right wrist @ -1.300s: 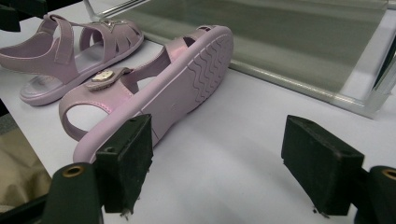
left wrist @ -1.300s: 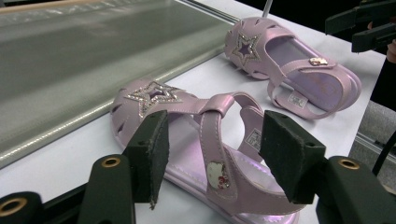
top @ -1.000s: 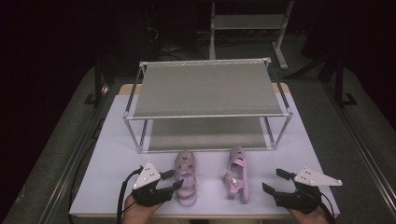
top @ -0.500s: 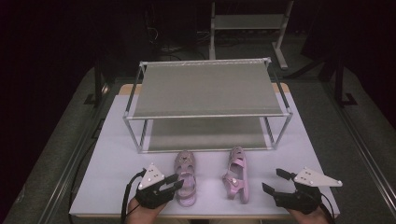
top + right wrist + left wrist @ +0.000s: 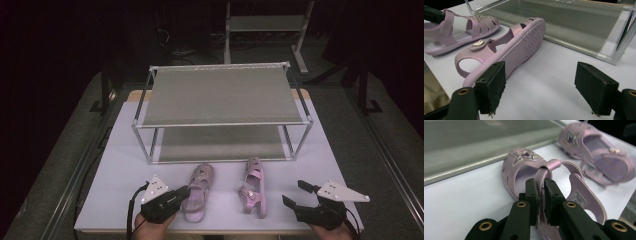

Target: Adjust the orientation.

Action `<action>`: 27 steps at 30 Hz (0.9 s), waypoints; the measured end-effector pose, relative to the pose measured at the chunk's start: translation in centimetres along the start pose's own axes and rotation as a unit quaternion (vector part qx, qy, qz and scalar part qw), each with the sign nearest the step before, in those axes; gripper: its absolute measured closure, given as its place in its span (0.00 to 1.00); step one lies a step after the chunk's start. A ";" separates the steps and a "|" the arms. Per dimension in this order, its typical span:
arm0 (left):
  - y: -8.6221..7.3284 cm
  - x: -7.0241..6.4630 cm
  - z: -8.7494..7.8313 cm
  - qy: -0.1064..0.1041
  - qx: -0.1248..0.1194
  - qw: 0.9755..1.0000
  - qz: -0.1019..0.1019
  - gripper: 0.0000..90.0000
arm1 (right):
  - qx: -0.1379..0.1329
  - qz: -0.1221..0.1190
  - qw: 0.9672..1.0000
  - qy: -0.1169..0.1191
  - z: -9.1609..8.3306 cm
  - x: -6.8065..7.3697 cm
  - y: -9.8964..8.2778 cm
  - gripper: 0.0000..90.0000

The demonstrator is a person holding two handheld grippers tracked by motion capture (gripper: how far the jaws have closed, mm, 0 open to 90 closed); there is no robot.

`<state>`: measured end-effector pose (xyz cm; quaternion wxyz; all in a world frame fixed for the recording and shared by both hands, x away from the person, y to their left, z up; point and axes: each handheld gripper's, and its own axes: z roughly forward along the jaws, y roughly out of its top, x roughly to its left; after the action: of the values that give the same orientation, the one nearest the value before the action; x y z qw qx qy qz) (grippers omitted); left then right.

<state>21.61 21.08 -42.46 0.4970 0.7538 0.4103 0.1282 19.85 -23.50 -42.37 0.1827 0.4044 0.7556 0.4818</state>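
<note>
The left gripper [image 5: 541, 192] has just been closed on the left sandal's [image 5: 198, 191] thin strap [image 5: 544, 171] — a lift could let it slip. The right gripper [image 5: 546, 87], beside the right sandal [image 5: 506, 47], is held open, empty.

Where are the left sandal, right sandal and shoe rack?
left sandal [image 5: 524, 157], left gripper view, star on toe.
right sandal [image 5: 252, 182], high view, mid strap.
shoe rack [image 5: 220, 95], high view, top shelf.

Small printed label inside sandal [image 5: 578, 196], text unreadable
</note>
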 end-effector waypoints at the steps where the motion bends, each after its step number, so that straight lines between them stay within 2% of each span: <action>1: 0.0 0.1 -0.1 -0.003 -0.006 1.000 -0.011 0.93 | -0.001 0.001 1.000 -0.001 0.0 0.0 0.0 0.27; 6: -0.1 0.3 -0.8 -0.014 -0.030 0.999 -0.043 0.93 | -0.003 0.004 1.000 -0.003 -0.1 -0.1 -0.1 0.27; 10: 0.2 0.3 -1.3 -0.014 -0.053 0.997 -0.051 0.93 | -0.004 0.005 1.000 -0.004 -0.1 -0.1 0.0 0.27; 12: 0.4 0.3 -1.5 -0.011 -0.068 0.996 -0.058 0.93 | -0.004 0.004 1.000 -0.005 -0.1 -0.1 -0.1 0.27; 14: 0.4 0.4 -1.6 -0.006 -0.092 0.993 -0.069 0.93 | -0.003 0.004 1.000 -0.006 -0.1 -0.1 -0.1 0.27; 16: 0.3 0.6 -1.3 0.000 -0.108 0.991 -0.079 0.93 | -0.003 0.006 1.000 -0.006 -0.1 -0.1 -0.1 0.27; 21: 0.4 1.0 0.0 0.007 -0.129 0.986 -0.101 0.93 | -0.004 0.005 1.000 -0.003 -0.1 0.0 -0.1 0.27; 27: 1.4 1.7 1.6 0.011 -0.148 0.983 -0.110 0.93 | -0.003 0.004 1.000 0.002 0.1 0.2 -0.1 0.27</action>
<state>24.28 21.11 -42.39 0.6095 0.6207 0.4729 0.1398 19.77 -23.34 -42.49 0.1806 0.4059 0.7528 0.4857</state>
